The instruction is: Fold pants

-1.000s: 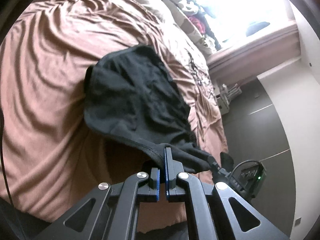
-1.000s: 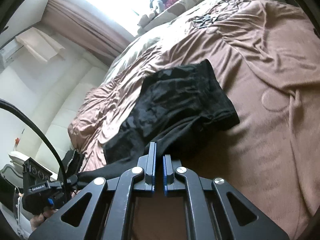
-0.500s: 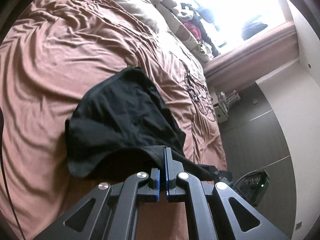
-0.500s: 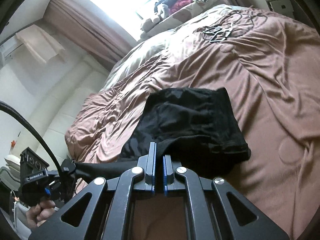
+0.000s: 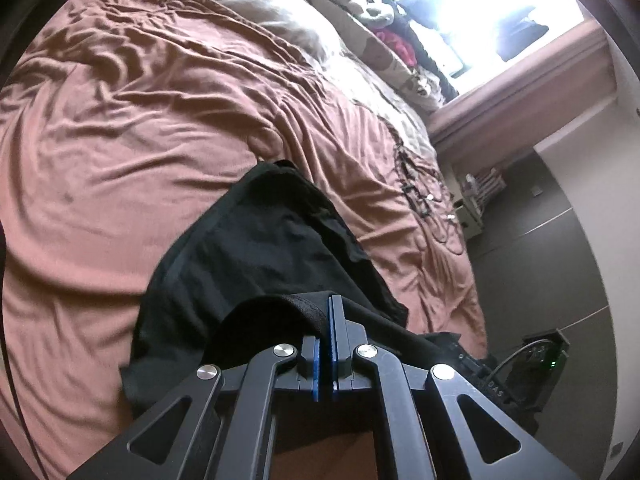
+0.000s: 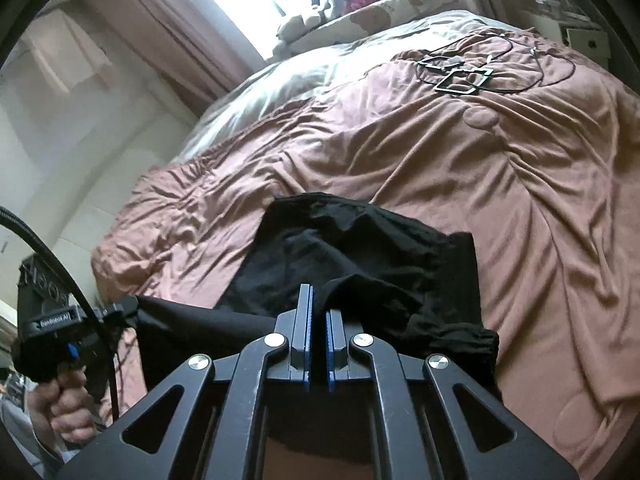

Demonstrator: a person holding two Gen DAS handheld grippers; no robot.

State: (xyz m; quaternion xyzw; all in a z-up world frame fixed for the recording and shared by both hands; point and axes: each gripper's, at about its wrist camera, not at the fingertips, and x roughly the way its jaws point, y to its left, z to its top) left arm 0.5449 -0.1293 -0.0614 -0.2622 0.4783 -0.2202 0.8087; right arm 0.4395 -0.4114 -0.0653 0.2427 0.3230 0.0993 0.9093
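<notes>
Black pants (image 5: 264, 248) lie in a folded heap on the brown bedspread (image 5: 120, 128), with one edge lifted. My left gripper (image 5: 329, 304) is shut on that edge, which stretches right toward the other gripper (image 5: 516, 372). In the right wrist view the pants (image 6: 360, 248) lie ahead, and my right gripper (image 6: 316, 296) is shut on the same black edge. The cloth runs taut to the left gripper (image 6: 52, 320), held in a hand at the left.
Black cables and square frames (image 6: 460, 72) lie on the bed at the far right. Pillows and stuffed toys (image 6: 360, 0) line the window end. A white shelf unit (image 5: 476, 200) stands on the dark floor beside the bed.
Both grippers have pulled back toward the near edge of the bed with the pants edge in them. The pants heap now sits closer under both grippers and looks flatter.
</notes>
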